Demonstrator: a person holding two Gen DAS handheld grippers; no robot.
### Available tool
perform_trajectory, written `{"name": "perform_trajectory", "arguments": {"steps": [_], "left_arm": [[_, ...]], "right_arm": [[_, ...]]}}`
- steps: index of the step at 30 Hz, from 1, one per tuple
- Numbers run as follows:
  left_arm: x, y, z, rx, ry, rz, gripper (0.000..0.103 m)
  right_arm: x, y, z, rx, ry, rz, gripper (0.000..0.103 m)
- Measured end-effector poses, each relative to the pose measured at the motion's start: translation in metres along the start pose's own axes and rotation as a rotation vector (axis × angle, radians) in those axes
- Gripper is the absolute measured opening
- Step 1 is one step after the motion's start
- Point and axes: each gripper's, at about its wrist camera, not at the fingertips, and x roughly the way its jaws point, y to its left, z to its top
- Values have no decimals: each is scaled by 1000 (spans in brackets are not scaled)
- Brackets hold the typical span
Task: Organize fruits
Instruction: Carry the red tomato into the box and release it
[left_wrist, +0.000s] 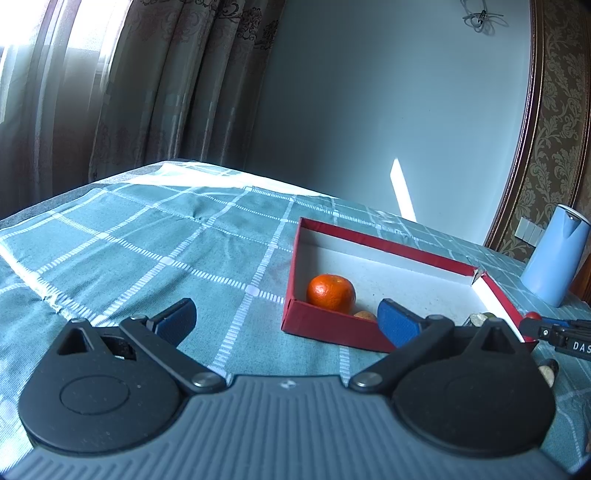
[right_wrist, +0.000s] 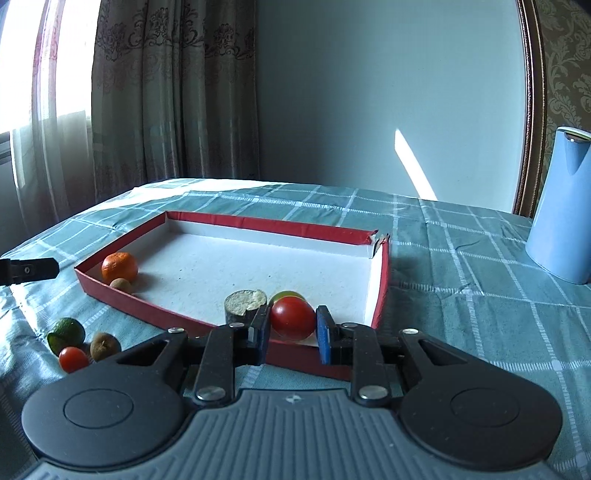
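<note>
Lime (right_wrist: 291, 294) (mostly hidden) sits behind the gripped tomato (right_wrist: 292, 318).

Dim, window-lit (left_wrist: 74, 55) fisheye views

Tray (right_wrist: 236, 221) middle open, kettle (right_wrist: 561, 206) well right

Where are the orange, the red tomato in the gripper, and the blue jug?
orange (right_wrist: 119, 266), right wrist view, middle of its skin.
tomato (right_wrist: 292, 318), right wrist view, its front, between the right gripper (right_wrist: 291, 328) fingers.
jug (right_wrist: 561, 206), right wrist view, middle of its body.
</note>
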Motion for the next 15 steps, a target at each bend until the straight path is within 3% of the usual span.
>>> {"name": "perform_trajectory", "arguments": {"steps": [12, 15], "left_arm": [[3, -1, 0, 12, 21, -6, 103], [5, -2, 0, 16, 26, -6, 103]], "right_arm": [[33, -17, -2, 26, 46, -44, 26], [33, -20, -3, 46, 40, -44, 39]]}}
